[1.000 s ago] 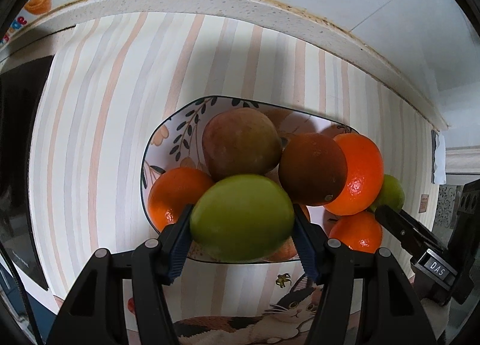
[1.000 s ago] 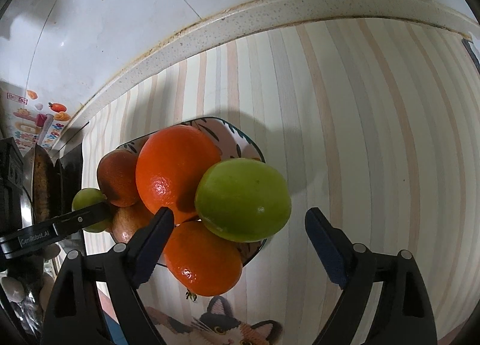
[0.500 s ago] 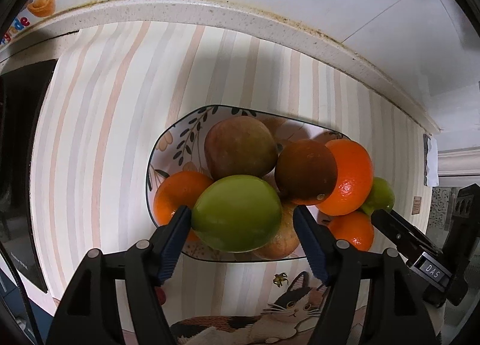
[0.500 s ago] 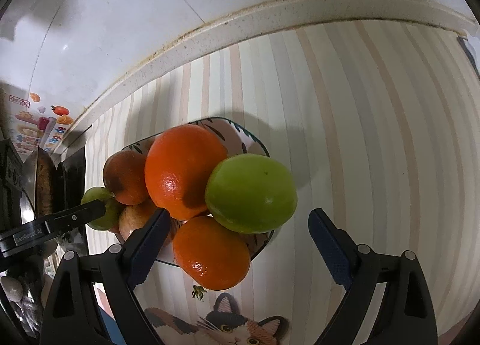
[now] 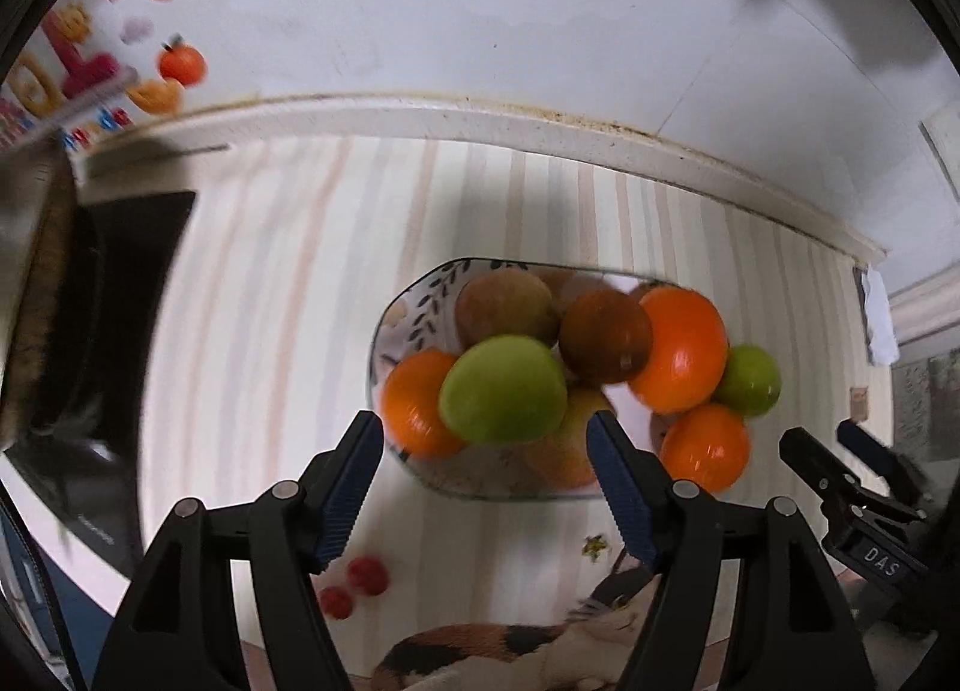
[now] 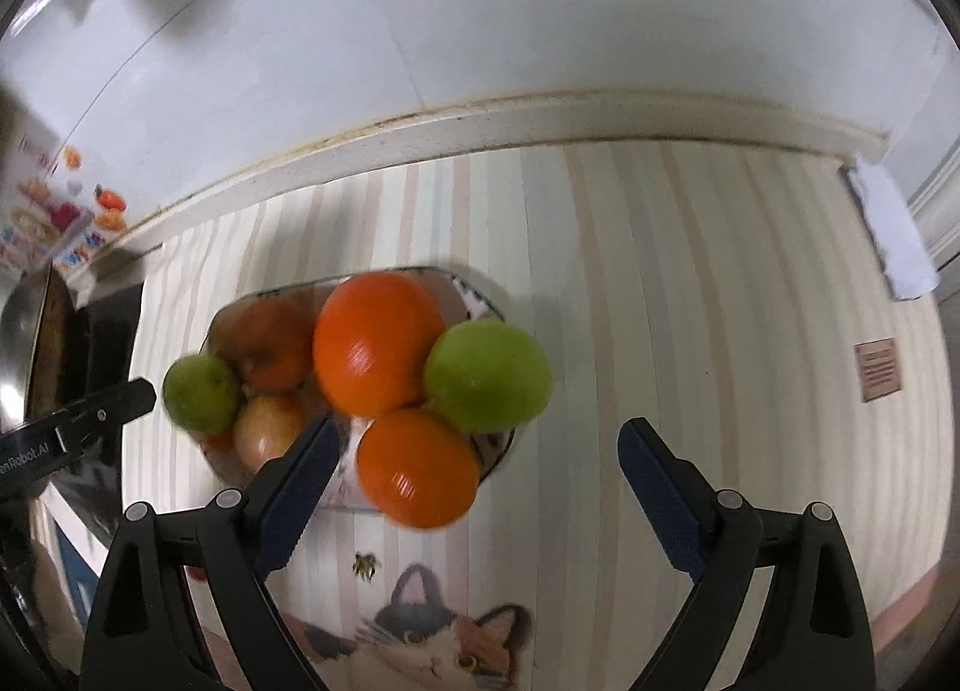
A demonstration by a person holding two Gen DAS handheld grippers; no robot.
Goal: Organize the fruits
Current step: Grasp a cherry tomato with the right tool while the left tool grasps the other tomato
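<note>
Both grippers stand open and empty above a patterned bowl heaped with oranges and green fruits on the striped bench. The left gripper frames a green fruit without touching it; its jaws have just been opening. The right gripper reads "DAS" on its side; the left's reads "enRobot.AI"

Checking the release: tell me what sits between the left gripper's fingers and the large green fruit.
Nothing. In the left wrist view the left gripper is open, and its fingers stand clear of the large green fruit resting in the patterned ceramic bowl.
</note>
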